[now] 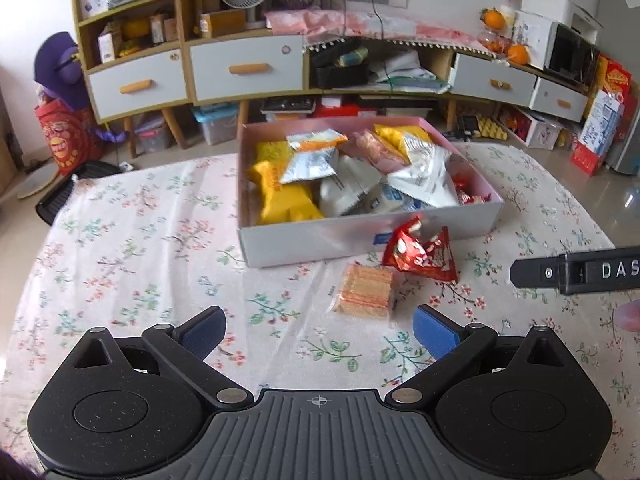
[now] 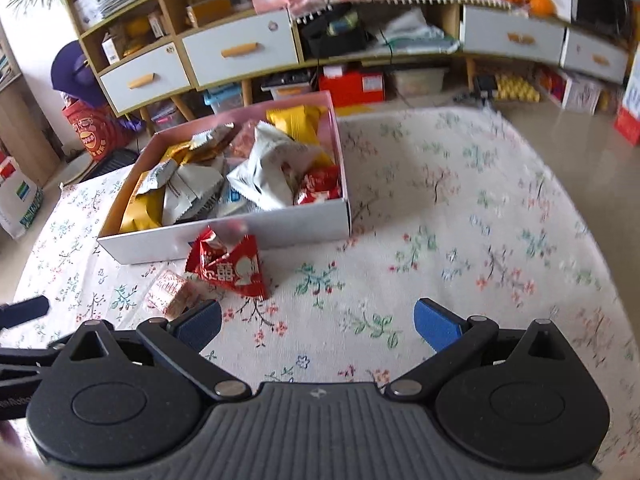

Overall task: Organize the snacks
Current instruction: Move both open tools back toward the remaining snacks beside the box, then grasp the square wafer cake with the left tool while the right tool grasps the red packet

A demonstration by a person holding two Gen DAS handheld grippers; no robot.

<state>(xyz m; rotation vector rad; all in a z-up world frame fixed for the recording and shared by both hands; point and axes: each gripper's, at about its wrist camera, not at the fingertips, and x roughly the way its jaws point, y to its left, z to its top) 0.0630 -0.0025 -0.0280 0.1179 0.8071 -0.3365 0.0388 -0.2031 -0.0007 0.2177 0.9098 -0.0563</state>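
Snack sorting, late stage. The cardboard box (image 1: 360, 236) at frame centre already holds most packets. Two remain on the floral tablecloth (image 1: 160, 280) just before its near wall: a red snack bag (image 1: 420, 256) and a wafer pack (image 1: 366, 290). Left gripper (image 1: 320, 332) and right gripper (image 2: 318, 322) are both spread wide, holding nothing. Next move, likely: close on the wafer pack, which lies nearer.

tablecloth (image 1: 132, 248): soft matt cloth, floral print, a bit wrinkly
box (image 1: 320, 240): smooth matt cardboard
red packet (image 1: 420, 256): shiny crinkly foil-type plastic
wafer pack (image 1: 366, 290): clear glossy wrap
left gripper (image 1: 318, 330): matt black plastic, blue grippy-looking pads, little metal pins
drawers (image 1: 244, 68): smooth fronts, wooden handles
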